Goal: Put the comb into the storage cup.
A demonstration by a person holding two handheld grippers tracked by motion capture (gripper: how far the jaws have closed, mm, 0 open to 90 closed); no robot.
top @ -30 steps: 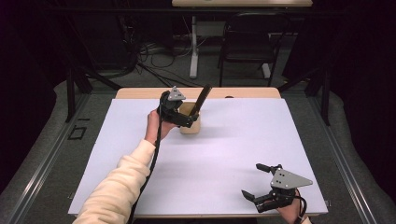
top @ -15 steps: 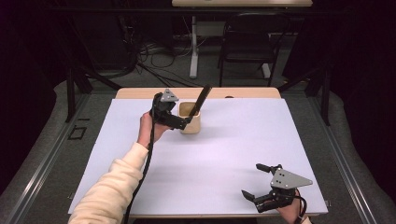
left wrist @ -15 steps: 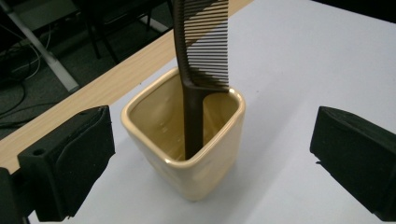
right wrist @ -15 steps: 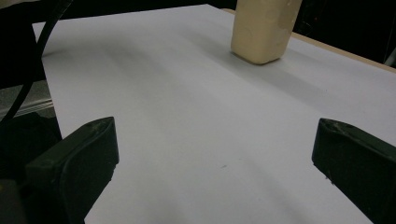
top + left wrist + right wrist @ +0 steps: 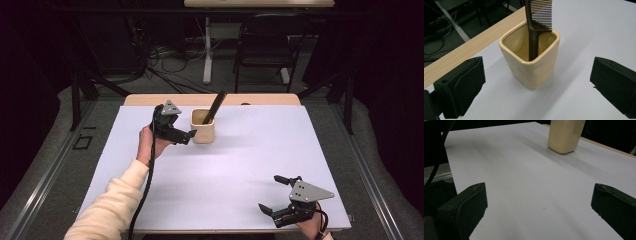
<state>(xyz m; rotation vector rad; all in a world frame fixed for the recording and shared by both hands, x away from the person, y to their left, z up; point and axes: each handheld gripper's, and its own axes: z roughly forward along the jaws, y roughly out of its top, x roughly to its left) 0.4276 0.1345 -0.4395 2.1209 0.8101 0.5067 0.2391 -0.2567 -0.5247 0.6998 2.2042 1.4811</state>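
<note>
The left tongs (image 5: 534, 82), wide open and holding nothing, sit just beside the cup (image 5: 531, 60) with the comb (image 5: 536, 22) standing in it (the right tongs (image 5: 282, 197), also open, are far off).

No writing, label, brand, number or sign can be read anywhere; the cream cup (image 5: 531, 60) is plain; the comb (image 5: 537, 22) standing in the cup bears no mark.

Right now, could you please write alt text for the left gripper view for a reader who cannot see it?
A cream square cup stands on a white table cover with a dark comb upright inside it. The left gripper faces it with its black jaws wide apart, touching nothing.
</note>
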